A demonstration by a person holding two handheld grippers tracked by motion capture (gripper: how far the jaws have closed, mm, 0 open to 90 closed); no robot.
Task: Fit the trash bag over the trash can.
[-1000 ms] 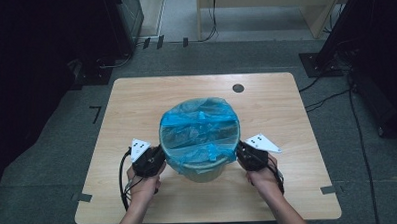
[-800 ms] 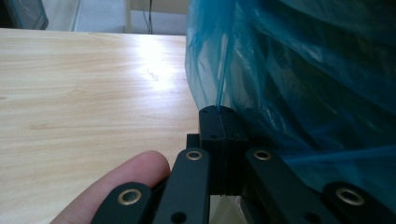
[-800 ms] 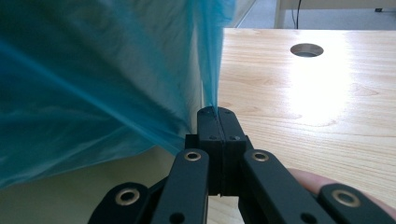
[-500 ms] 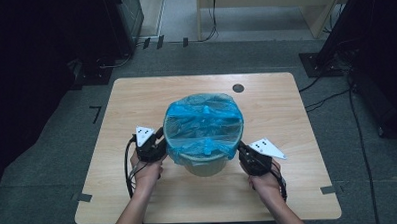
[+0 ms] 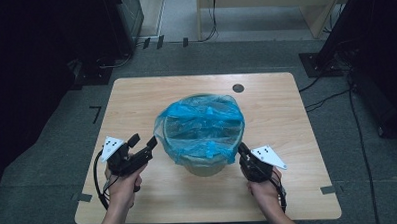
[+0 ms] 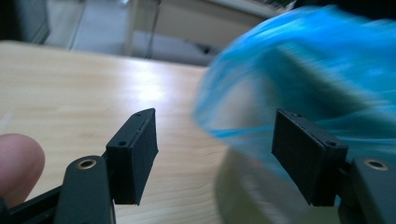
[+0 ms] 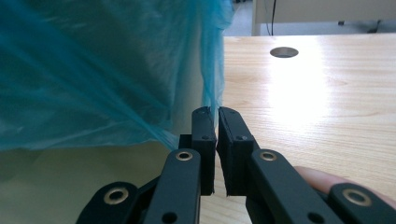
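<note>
left tongs: jaws wide apart, held nothing | right tongs: pinched blue bag edge | bin stood on tabletop

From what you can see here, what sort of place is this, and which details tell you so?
Probably a lab or workroom set up for recording: a bare wooden table on grey carpet, cables trailing across the floor, and dark equipment stands around it. A bin lined with a blue bag is the sole prop.
</note>
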